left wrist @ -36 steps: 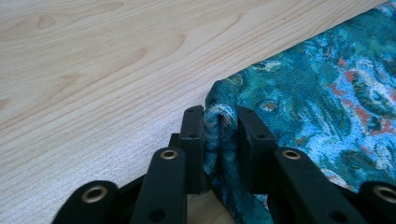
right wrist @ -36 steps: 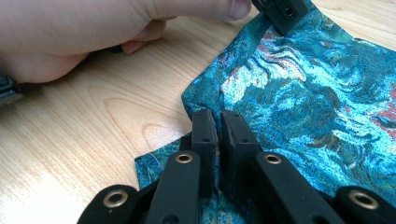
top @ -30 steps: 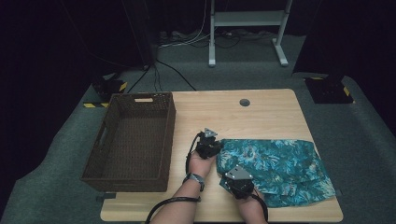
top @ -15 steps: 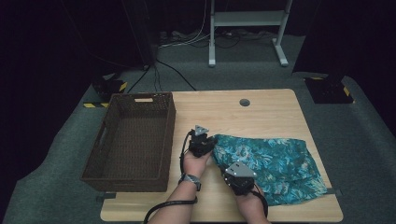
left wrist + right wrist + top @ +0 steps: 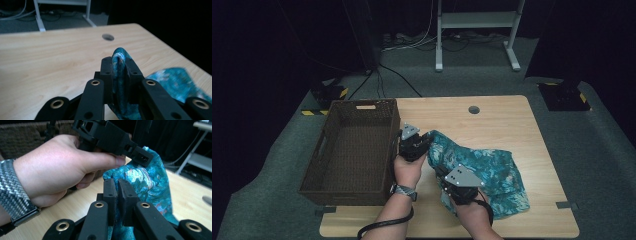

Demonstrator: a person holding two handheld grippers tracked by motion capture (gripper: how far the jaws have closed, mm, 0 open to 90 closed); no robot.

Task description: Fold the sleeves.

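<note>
The cloth is a thin teal fabric with a paler leaf-like print, creased and bunched. Its right part lies on the wooden table; its left edge is raised off the surface.

The left gripper is closed on one fold of that edge, just beside the brown wicker basket. The right gripper is closed on the cloth nearer the table's front edge.

The left gripper view shows the pinched fold rising above the jaw tips. The right gripper view shows the cloth draped between both grippers, the left hand and its woven watch strap.
</note>
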